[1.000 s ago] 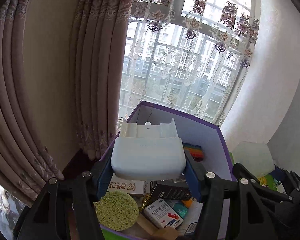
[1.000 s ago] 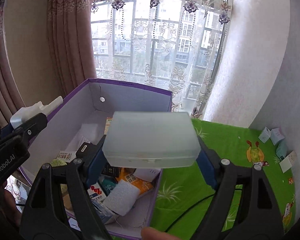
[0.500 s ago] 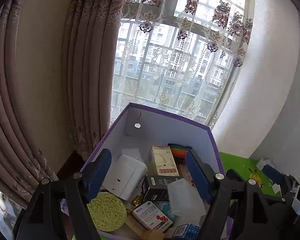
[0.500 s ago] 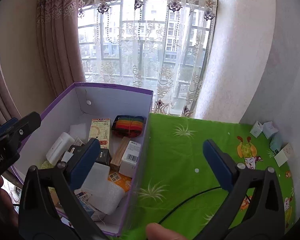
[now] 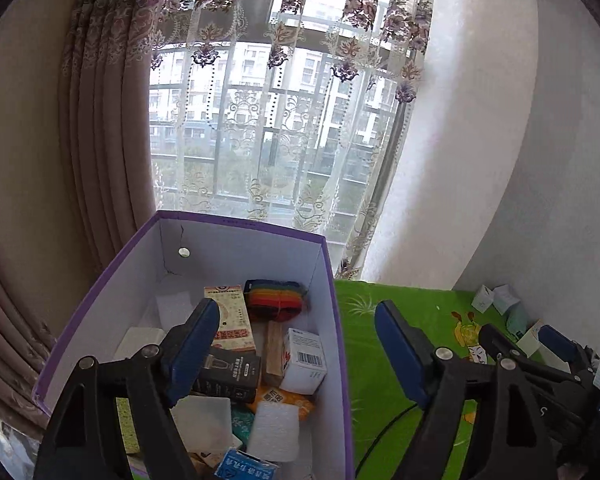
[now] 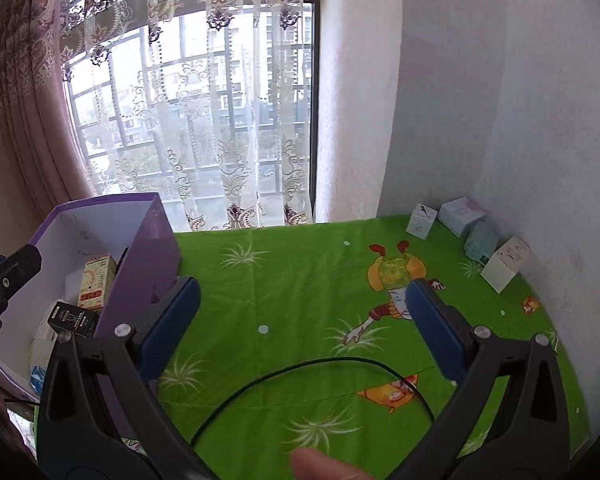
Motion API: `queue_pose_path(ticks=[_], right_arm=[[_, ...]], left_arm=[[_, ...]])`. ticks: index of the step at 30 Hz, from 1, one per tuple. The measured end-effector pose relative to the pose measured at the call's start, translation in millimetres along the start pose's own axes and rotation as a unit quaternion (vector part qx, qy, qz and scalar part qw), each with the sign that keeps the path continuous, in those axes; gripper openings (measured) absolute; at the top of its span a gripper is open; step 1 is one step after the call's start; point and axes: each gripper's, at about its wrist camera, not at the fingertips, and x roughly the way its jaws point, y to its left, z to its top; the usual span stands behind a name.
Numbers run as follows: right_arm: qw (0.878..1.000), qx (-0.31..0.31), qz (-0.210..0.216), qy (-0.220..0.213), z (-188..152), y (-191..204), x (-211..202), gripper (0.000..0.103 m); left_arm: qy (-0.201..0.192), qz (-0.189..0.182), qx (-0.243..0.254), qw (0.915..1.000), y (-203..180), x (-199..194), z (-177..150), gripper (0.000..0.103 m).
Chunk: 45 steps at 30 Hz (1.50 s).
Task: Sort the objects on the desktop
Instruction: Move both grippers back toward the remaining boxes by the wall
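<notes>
Remaining boxes: four small cartons are sitting against the white wall at the right of the right wrist view: a white carton (image 6: 421, 221), a pale box (image 6: 462, 214), a teal pack (image 6: 480, 241) and a larger white box (image 6: 506, 263). They are lying near one another, well apart from both of your grippers.
Purple box: the purple box (image 5: 342, 360) is standing at lower left of the left wrist view, already crowded with sorted items: a rainbow bundle (image 5: 276, 299), a black carton (image 5: 230, 372), a barcoded white box (image 5: 304, 356), white foam pads and others.
Left gripper: you are holding the left gripper (image 5: 296, 350) with its jaws spread wide and nothing between them; one pad is hanging over the box interior, the other over the green cloth (image 5: 376, 392).
Right gripper: you are carrying the right gripper (image 6: 302, 326) released and empty too, pointing across the cloth toward centre frame.
Step in hand: by my reading, you are between picks, turning from the box toward the wall cluster.
Next move: you are needing a long reach to upper right, jaws kept wide, closing on one carton only. The nearest white box looks the easiest start.
Watch: a black cable (image 6: 312, 376) is looping across the cloth at lower centre; keep it from snagging.
</notes>
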Motion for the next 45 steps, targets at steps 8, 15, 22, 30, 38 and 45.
queue_pose_path(ticks=[8,15,22,30,38,45], right_arm=[[0.993,0.082,-0.082,0.02,-8.7,-81.4,20.5,0.102],[0.974,0.164,-0.149,0.05,-25.2,-151.9,49.0,0.102],[0.949,0.216,-0.219,0.073,-32.4,-209.1,79.6,0.102],[0.926,0.249,-0.266,0.094,-21.5,-247.6,124.3,0.102],[0.912,0.258,-0.298,0.117,-12.0,-262.0,162.2,0.102],[0.891,0.271,-0.339,0.13,-10.2,-265.7,184.4,0.102]], left_arm=[[0.018,-0.04,0.044,0.9981,-65.0,20.5,-4.1,0.082],[0.041,-0.106,0.088,0.9897,-129.4,55.7,-11.8,0.083],[0.067,-0.167,0.134,0.9745,-204.1,108.4,-24.6,0.083],[0.089,-0.222,0.188,0.9527,-273.2,177.8,-34.9,0.083],[0.122,-0.263,0.208,0.9342,-316.7,244.4,-35.2,0.083],[0.142,-0.267,0.256,0.9182,-352.2,286.1,-47.4,0.083]])
